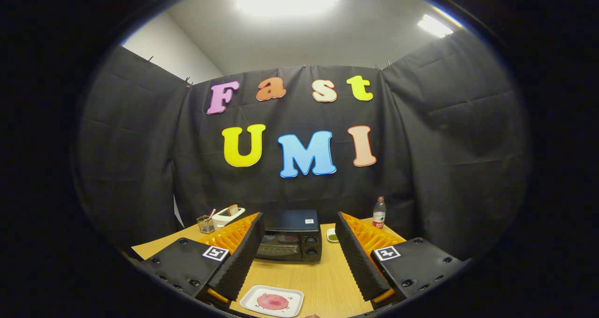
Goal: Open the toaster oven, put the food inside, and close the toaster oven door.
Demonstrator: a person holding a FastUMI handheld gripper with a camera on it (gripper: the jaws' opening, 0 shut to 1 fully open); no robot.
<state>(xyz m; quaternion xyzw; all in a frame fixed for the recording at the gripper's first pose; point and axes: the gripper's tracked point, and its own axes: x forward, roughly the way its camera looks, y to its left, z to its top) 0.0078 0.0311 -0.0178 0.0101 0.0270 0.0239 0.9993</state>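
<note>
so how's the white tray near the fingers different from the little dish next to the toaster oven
The white tray lies between the open fingers of the gripper, close in; the small dish sits beyond them, beside the toaster oven. The tray is rectangular with rounded corners and looks larger; the dish looks small, its shape hard to tell. The tray carries a pink round piece of food; the dish holds something green. Both are light-coloured and rest on the wooden table.

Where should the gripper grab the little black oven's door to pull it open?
Probably at the top edge of the toaster oven door, coming straight from the front. The door faces the open gripper, looks shut and upright, and most likely hinges at the bottom, so the top swings down. A handle is too small to tell here. The knobs beside the window are not for pulling.
</note>
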